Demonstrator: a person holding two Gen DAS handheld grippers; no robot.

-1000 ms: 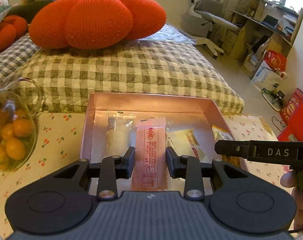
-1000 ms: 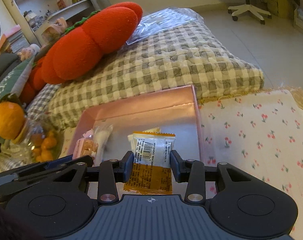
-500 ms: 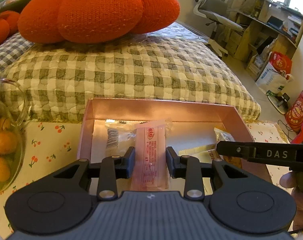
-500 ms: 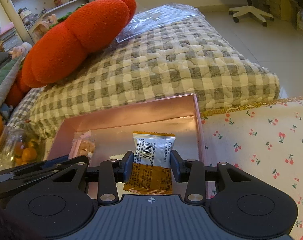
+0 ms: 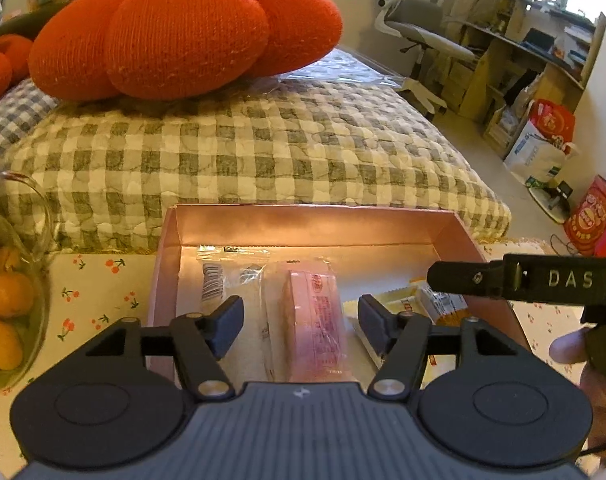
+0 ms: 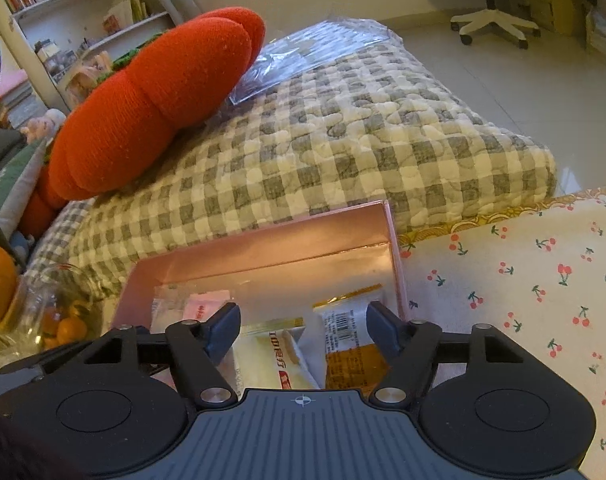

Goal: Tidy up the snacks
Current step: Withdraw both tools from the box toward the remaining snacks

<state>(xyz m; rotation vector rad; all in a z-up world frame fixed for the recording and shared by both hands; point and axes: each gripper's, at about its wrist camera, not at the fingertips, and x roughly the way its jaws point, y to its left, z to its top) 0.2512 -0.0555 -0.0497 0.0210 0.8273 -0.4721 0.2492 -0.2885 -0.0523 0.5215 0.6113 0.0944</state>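
1. Left wrist view: the left gripper [image 5: 301, 320] stands wide open over the shallow pink cardboard box [image 5: 303, 224], its black fingers clear of everything and holding nothing
2. The pink plastic-wrapped snack bar [image 5: 315, 320] lies on the box floor between the spread fingers, touching neither; a clear crinkly packet with white contents [image 5: 233, 288] lies just beside it on the left, partly behind the left finger
3. A pale yellow wrapped snack [image 5: 395, 296] lies right of the pink bar, near the right finger; the right gripper [image 5: 455, 278] reaches in from the right edge as a black bar marked DAS
4. Behind the box sit a quilted green-and-white checked cushion [image 5: 243, 152] and a knitted orange pumpkin-shaped pillow [image 5: 183, 32]; a glass bowl of small oranges [image 5: 7, 312] stands left of the box on a cherry-print cloth [image 5: 103, 280]
5. Right wrist view: the right gripper [image 6: 303, 330] is likewise spread wide and grips nothing
6. The orange-and-white foil snack packet with a barcode [image 6: 347, 336] lies in the box by its right wall, just inside the right finger; the pale yellow wrapped snack [image 6: 263, 356] lies beside it near the left finger
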